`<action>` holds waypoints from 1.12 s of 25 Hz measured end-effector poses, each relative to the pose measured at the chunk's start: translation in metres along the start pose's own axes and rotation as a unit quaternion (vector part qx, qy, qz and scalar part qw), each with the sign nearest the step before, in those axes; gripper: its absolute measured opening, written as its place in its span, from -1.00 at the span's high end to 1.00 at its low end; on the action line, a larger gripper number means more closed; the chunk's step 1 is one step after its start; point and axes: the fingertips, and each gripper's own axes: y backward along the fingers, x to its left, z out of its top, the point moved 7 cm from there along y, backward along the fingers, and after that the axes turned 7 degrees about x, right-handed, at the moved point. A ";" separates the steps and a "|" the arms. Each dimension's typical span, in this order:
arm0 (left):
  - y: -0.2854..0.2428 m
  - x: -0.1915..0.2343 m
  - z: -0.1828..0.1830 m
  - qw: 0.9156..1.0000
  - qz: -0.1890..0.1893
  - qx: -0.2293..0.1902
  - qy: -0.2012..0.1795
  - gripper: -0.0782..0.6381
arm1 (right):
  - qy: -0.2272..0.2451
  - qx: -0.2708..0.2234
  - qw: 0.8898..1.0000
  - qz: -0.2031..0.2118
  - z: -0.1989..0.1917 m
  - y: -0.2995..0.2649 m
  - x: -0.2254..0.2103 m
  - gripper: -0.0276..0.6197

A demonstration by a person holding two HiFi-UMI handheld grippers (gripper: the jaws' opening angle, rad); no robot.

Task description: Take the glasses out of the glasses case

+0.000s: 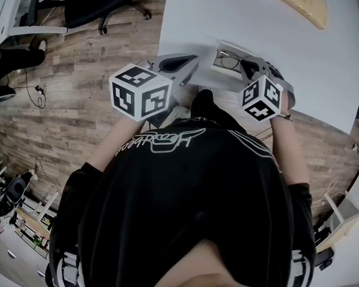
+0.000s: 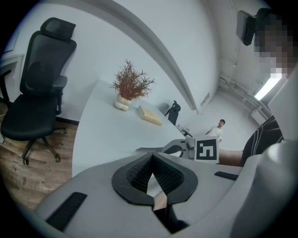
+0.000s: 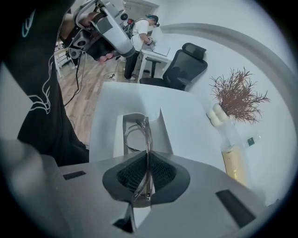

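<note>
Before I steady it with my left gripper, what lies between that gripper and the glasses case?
Nothing: the head view shows only bare table between the left gripper and the case.

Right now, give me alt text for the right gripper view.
The right gripper is shut on thin metal glasses, held over the open white glasses case on a white table. A dried plant stands further right.
</note>
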 end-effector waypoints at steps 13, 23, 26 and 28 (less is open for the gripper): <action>0.014 -0.008 -0.008 1.000 0.000 -0.007 -0.001 0.76 | -0.018 -0.023 0.998 -0.051 0.006 0.032 -0.009 0.86; 0.047 -0.030 -0.015 0.999 -0.010 -0.028 -0.016 0.76 | -0.108 -0.086 0.988 -0.067 0.015 0.079 0.006 0.86; 0.060 -0.038 -0.018 0.999 -0.019 -0.039 -0.023 0.76 | -0.132 -0.110 0.981 -0.089 0.020 0.099 0.014 0.86; 0.071 -0.045 -0.019 0.998 -0.023 -0.047 -0.033 0.76 | -0.152 -0.129 0.974 -0.104 0.023 0.115 0.020 0.86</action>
